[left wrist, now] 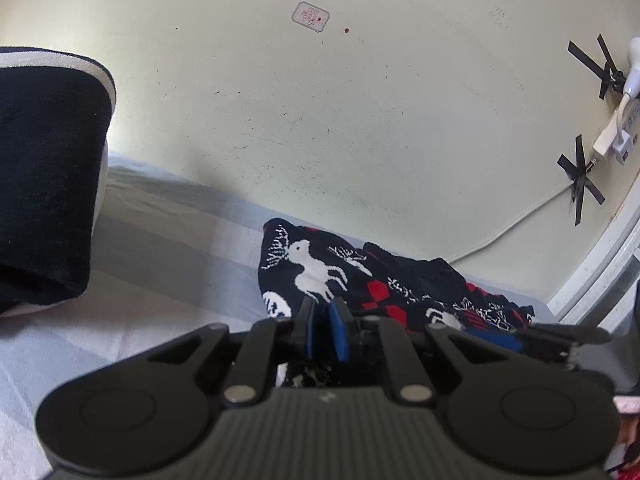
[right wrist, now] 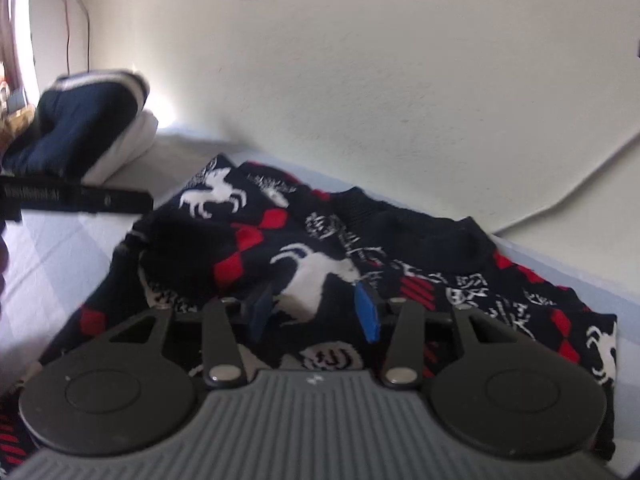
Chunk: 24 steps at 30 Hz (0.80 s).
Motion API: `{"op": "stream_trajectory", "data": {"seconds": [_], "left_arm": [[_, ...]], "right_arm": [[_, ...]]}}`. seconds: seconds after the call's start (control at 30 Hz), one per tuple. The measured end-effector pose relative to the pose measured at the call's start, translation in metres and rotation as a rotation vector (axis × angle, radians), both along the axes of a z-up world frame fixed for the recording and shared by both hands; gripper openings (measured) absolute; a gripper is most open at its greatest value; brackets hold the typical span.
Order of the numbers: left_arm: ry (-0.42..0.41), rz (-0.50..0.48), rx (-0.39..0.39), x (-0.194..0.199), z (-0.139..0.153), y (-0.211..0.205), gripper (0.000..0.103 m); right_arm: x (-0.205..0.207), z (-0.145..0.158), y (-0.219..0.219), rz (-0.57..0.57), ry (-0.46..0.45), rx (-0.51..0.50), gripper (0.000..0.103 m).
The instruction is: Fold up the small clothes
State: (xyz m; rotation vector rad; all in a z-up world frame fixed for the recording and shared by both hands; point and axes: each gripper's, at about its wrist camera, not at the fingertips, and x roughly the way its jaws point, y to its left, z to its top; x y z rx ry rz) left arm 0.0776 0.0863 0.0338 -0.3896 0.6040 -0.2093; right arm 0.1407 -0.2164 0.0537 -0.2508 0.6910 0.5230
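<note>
Mid-fold on pale striped bedsheet (right wrist: 52,248).
Navy knitted sweater with white reindeer and red diamonds (right wrist: 320,248) bunched at frame centre; left gripper (left wrist: 325,330) nearly closed, apparently pinching its edge; right gripper (right wrist: 314,312) spread wide above. Risk: thin pinch slipping, undoing fold.

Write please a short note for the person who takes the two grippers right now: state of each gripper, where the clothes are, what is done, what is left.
Left gripper: nearly shut at the patterned sweater's edge; grip on cloth unclear.
Right gripper: open, over the sweater's middle, holding nothing.
The sweater lies rumpled on the grey sheet by the wall.
Done: folded navy and white clothes stacked at far left.
Left: fold the sweater.
</note>
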Motion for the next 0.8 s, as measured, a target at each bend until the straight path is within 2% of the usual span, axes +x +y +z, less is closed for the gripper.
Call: {"op": "stream_trajectory", "data": {"seconds": [0.03,0.07,0.13,0.2,0.27,0.3,0.33,0.37,0.4,0.43,0.47,0.53,0.63,0.7,0.73,0.77,0.8], "left_arm": [[0.002,0.003,-0.003,0.0,0.0,0.001,0.01],[0.001,0.003,-0.005,0.0,0.0,0.001,0.01],[-0.005,0.004,-0.006,-0.001,0.002,-0.001,0.01],[-0.012,-0.001,-0.004,-0.002,0.003,-0.004,0.01],[-0.011,-0.005,0.001,-0.002,0.003,-0.007,0.01],[-0.007,-0.007,0.006,-0.002,0.002,-0.008,0.011],[-0.004,-0.01,0.011,-0.001,0.001,-0.009,0.011],[0.0,-0.014,0.016,0.0,0.001,-0.01,0.011],[0.002,-0.017,0.019,0.0,0.0,-0.011,0.013],[0.002,-0.021,0.019,0.0,-0.001,-0.011,0.015],[0.002,-0.023,0.019,0.0,-0.001,-0.012,0.017],[-0.001,-0.034,0.024,-0.002,-0.001,-0.014,0.018],[-0.002,-0.049,0.047,-0.001,-0.002,-0.02,0.018],[0.025,-0.049,0.083,0.003,-0.008,-0.025,0.017],[0.025,-0.045,0.108,0.004,-0.01,-0.028,0.017],[0.011,-0.041,0.142,0.003,-0.011,-0.031,0.017],[0.005,-0.037,0.173,0.003,-0.011,-0.033,0.016]], "right_arm": [[0.004,-0.007,0.007,-0.01,-0.004,-0.026,0.015],[0.006,-0.007,0.009,-0.024,-0.028,-0.016,0.01],[0.009,0.006,0.005,-0.072,-0.044,0.054,0.009],[0.014,0.016,-0.003,-0.119,-0.071,0.179,0.009],[0.023,0.008,0.001,-0.118,-0.023,0.232,0.01],[0.028,-0.002,0.009,-0.093,0.031,0.199,0.011],[0.026,-0.009,0.016,-0.075,0.024,0.144,0.014],[0.02,-0.011,0.02,-0.052,-0.034,0.113,0.014],[0.017,-0.01,0.022,-0.038,-0.048,0.089,0.017],[0.014,-0.005,0.018,-0.039,-0.045,0.096,0.026],[0.013,0.0,0.01,-0.046,-0.037,0.123,0.035],[0.003,0.012,-0.016,-0.095,-0.066,0.185,0.036],[-0.015,0.019,-0.065,-0.21,-0.086,0.227,0.037],[-0.024,0.007,-0.106,-0.319,-0.027,0.234,0.04],[-0.026,-0.003,-0.127,-0.401,0.03,0.205,0.04],[-0.027,-0.011,-0.144,-0.474,0.082,0.185,0.03],[-0.04,-0.013,-0.168,-0.496,0.079,0.261,0.034]]}}
